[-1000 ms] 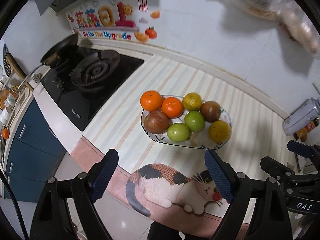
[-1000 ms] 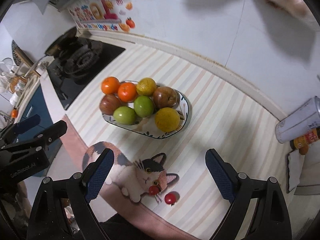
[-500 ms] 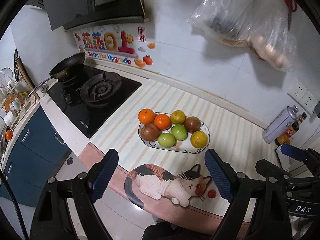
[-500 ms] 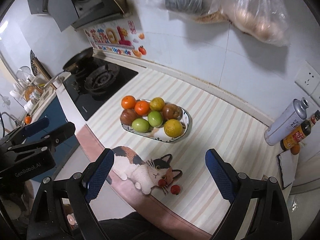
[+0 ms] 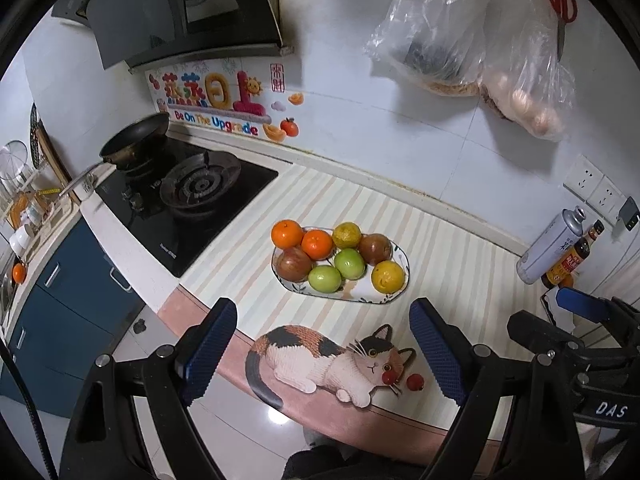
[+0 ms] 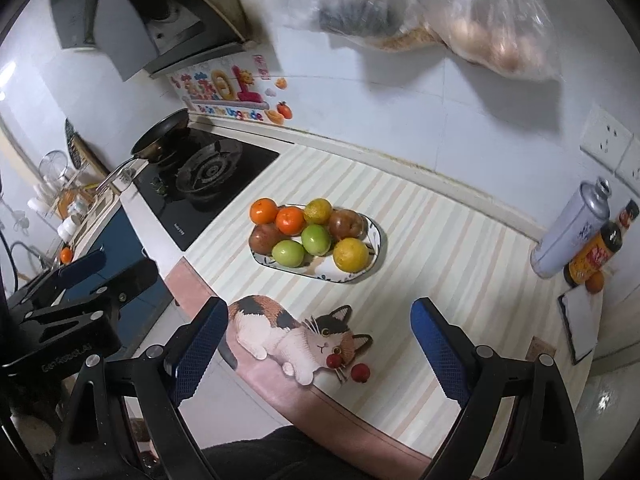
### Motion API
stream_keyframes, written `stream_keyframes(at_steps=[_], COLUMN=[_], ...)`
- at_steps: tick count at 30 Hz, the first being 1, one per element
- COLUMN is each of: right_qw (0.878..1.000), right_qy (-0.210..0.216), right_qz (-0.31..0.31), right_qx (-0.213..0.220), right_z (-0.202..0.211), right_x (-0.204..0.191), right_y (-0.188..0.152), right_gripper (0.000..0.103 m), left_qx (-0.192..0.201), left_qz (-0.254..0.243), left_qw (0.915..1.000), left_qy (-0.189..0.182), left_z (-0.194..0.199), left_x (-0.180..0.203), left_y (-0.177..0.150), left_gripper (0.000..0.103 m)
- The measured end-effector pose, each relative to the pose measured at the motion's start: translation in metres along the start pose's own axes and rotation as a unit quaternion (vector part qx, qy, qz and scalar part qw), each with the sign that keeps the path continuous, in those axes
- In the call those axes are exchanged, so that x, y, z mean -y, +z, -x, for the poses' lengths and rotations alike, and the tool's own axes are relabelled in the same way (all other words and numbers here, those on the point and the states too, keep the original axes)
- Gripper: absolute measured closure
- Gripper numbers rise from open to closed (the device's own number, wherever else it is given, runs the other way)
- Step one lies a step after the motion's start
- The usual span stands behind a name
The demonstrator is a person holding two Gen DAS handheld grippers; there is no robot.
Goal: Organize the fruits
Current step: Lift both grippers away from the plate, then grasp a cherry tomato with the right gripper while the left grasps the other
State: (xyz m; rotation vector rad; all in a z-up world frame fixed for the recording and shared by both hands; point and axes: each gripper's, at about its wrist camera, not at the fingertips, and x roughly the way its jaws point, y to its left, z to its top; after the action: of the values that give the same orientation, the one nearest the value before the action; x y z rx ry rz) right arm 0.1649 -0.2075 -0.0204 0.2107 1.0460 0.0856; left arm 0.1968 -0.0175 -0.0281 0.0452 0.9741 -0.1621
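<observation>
An oval patterned plate (image 5: 400, 256) (image 6: 378, 236) sits mid-counter and holds several fruits: two oranges (image 5: 287, 234), two green apples (image 5: 324, 279), two reddish-brown apples (image 5: 374, 249) and two yellow citrus (image 5: 387, 276). A small red fruit (image 5: 415, 382) (image 6: 361, 372) lies loose near the counter's front edge, by the cat picture. My left gripper (image 5: 322, 354) is open and empty, held high in front of the counter. My right gripper (image 6: 320, 346) is open and empty, also held back and high.
A gas stove (image 5: 188, 196) with a pan (image 5: 136, 140) is at the left. A spray can (image 5: 550, 246) and a sauce bottle (image 5: 570, 258) stand at the right. Plastic bags (image 5: 480, 56) hang on the wall. A notepad (image 6: 580, 326) lies far right.
Both grippers have pulled back and up from the counter, so the plate looks smaller and more of the kitchen shows. Both stay open and empty.
</observation>
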Motion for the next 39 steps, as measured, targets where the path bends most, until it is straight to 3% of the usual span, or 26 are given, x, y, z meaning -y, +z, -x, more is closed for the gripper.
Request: stream_keyframes(at_steps=[2, 3, 7, 11, 13, 16, 19, 22, 27, 35, 39], right_qw=[1.0, 1.0, 0.997, 0.986, 0.978, 0.967, 0.961, 0.957, 0.958, 0.961, 0.959], right_qy=[-0.009, -0.012, -0.016, 0.001, 0.019, 0.04, 0.049, 0.053, 0.052, 0.033, 0.02], right_qz=[-0.011, -0.018, -0.057, -0.1, -0.124, -0.152, -0.158, -0.159, -0.148, -0.177, -0.197], right_qx=[-0.01, -0.018, -0.056, -0.132, -0.167, -0.203, -0.22, -0.237, -0.242, -0.211, -0.202], right_z=[-0.016, -0.025, -0.077, -0.149, -0.18, -0.217, -0.241, -0.261, -0.277, -0.249, -0.235], right_x=[0.011, 0.017, 0.046, 0.075, 0.085, 0.095, 0.097, 0.093, 0.089, 0.121, 0.144], right_y=[-0.003, -0.006, -0.026, -0.063, -0.082, -0.106, -0.121, -0.133, -0.141, -0.143, -0.148], right_gripper=[0.008, 0.008, 0.008, 0.009, 0.026, 0.039, 0.049, 0.053, 0.07, 0.07, 0.07], left_qx=[-0.006, -0.011, -0.018, -0.065, -0.1, -0.146, -0.186, -0.218, -0.249, -0.266, -0.279], left_qz=[0.001, 0.0, -0.014, -0.025, -0.033, -0.042, -0.051, -0.056, -0.058, -0.058, -0.084], left_qw=[1.0, 0.9999, 0.9986, 0.9952, 0.9918, 0.9859, 0.9789, 0.9722, 0.9655, 0.962, 0.9557], left_qy=[0.003, 0.006, 0.048, 0.069, 0.072, 0.07, 0.069, 0.066, 0.051, -0.01, -0.039], left_z=[-0.009, -0.014, -0.045, -0.095, -0.122, -0.154, -0.183, -0.205, -0.229, -0.242, -0.251], left_x=[-0.001, 0.0, 0.001, 0.002, 0.005, 0.009, 0.015, 0.021, 0.033, 0.059, 0.086], left_y=[-0.001, -0.002, -0.01, -0.028, -0.04, -0.056, -0.073, -0.086, -0.1, -0.106, -0.114], left_gripper=[0.011, 0.0, 0.0, 0.0, 0.0, 0.0, 0.0, 0.0, 0.0, 0.001, 0.01])
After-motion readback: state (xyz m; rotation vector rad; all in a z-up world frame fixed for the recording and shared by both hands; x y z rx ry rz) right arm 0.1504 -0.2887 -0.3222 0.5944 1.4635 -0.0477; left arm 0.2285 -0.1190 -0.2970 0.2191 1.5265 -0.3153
